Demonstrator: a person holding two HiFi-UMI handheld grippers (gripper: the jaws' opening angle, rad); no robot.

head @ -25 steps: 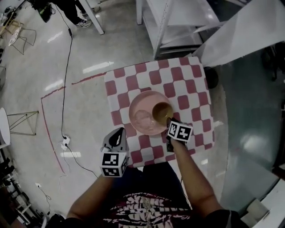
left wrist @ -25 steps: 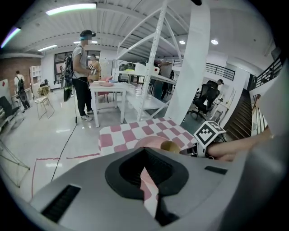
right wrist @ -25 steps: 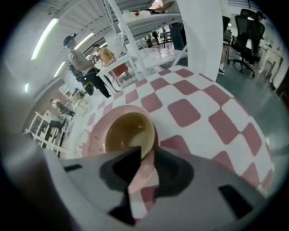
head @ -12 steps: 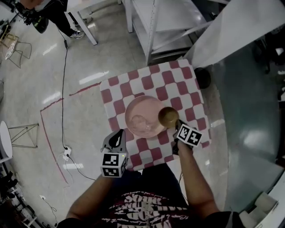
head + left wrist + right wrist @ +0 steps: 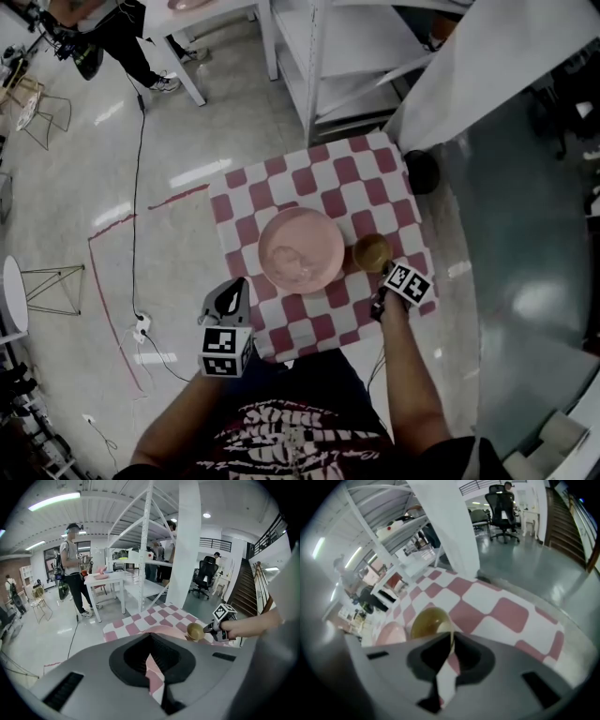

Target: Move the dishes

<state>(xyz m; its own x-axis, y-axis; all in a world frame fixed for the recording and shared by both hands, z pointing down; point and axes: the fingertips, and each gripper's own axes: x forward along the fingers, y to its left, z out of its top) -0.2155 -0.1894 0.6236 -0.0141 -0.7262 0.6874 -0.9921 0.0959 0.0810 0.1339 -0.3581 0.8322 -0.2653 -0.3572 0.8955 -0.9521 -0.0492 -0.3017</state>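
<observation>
A pink plate (image 5: 301, 247) lies in the middle of the red-and-white checked table (image 5: 319, 178). Just right of it is a small golden-brown bowl (image 5: 372, 251), and my right gripper (image 5: 382, 270) is shut on its near rim. In the right gripper view the bowl (image 5: 429, 623) has its thin rim pinched between the jaws of the right gripper (image 5: 451, 641), with the plate (image 5: 389, 634) to its left. My left gripper (image 5: 230, 292) hangs shut and empty off the table's front left corner. Its own view shows the left gripper (image 5: 152, 656), the bowl (image 5: 195, 631) and the plate (image 5: 164, 630).
A white shelving rack (image 5: 347, 56) and a slanted white column (image 5: 487, 66) stand beyond the table. A black round object (image 5: 422, 171) sits at the far right corner. At the far left stand a white table (image 5: 202, 19) and a person (image 5: 112, 28), with a cable (image 5: 136, 169) on the floor.
The bowl stood inside the pink plate; my right gripper has carried it rightward, over the plate's edge and off to its right. The left gripper has stayed near the front left corner.
</observation>
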